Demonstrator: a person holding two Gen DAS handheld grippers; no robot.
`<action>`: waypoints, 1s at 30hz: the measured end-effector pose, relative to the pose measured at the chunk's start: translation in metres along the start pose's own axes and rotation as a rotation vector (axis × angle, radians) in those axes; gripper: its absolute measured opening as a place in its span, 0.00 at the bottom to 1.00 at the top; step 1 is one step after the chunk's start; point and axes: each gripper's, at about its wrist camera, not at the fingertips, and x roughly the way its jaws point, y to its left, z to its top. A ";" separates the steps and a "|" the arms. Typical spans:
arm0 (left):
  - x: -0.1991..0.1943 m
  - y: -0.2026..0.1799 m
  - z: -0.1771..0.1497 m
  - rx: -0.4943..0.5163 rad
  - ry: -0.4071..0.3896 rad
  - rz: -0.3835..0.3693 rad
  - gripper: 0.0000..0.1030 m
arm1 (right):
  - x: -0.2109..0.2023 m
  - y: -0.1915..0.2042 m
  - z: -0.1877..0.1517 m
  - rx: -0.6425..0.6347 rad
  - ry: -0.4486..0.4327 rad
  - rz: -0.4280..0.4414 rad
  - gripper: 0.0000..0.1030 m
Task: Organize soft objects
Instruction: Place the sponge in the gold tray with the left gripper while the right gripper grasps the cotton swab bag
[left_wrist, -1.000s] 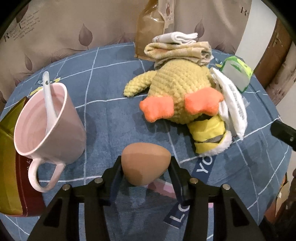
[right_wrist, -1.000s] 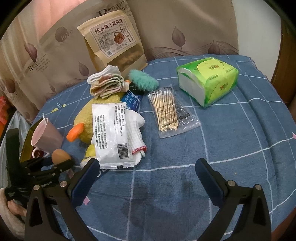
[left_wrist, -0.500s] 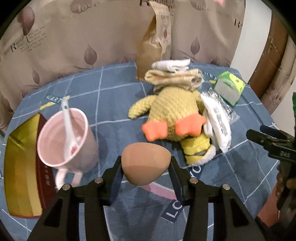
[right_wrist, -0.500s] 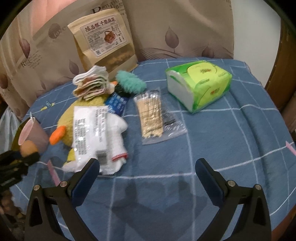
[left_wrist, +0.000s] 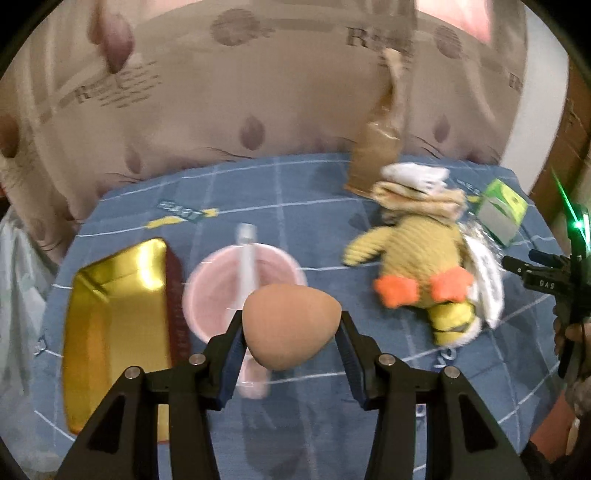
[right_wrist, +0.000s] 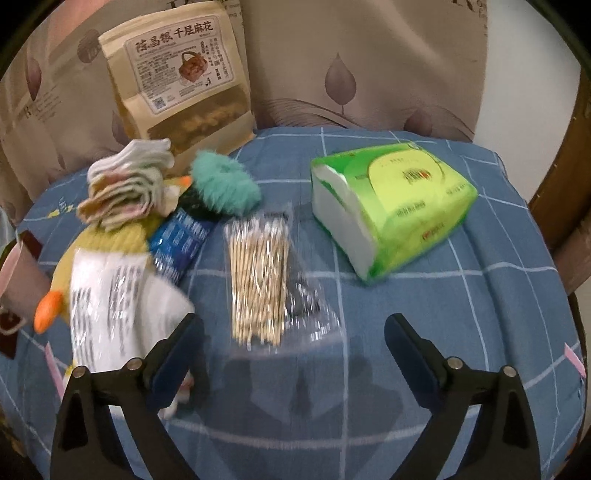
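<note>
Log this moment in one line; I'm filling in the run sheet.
left tongs: shut on beige sponge, raised above pink mug | right tongs: open, over blue cloth near cotton swabs

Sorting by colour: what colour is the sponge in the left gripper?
Tan-brown sponge, clearest in the left wrist view, clamped in the left gripper.

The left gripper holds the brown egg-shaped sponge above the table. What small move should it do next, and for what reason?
Probably carry the sponge a little further left and lower it toward the gold tray. The left gripper is shut on it, raised in front of the pink mug, and the tray beside the mug looks bare. The right gripper is open and holds nothing, so it can wait.
</note>
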 end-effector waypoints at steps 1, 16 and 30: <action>-0.001 0.010 0.001 -0.011 -0.002 0.021 0.47 | 0.005 -0.001 0.004 -0.001 0.005 -0.003 0.92; 0.022 0.139 -0.008 -0.151 0.076 0.242 0.47 | 0.050 0.014 0.022 -0.019 0.049 0.013 0.66; 0.075 0.198 -0.007 -0.153 0.181 0.282 0.47 | 0.050 0.011 0.017 0.047 0.047 0.036 0.36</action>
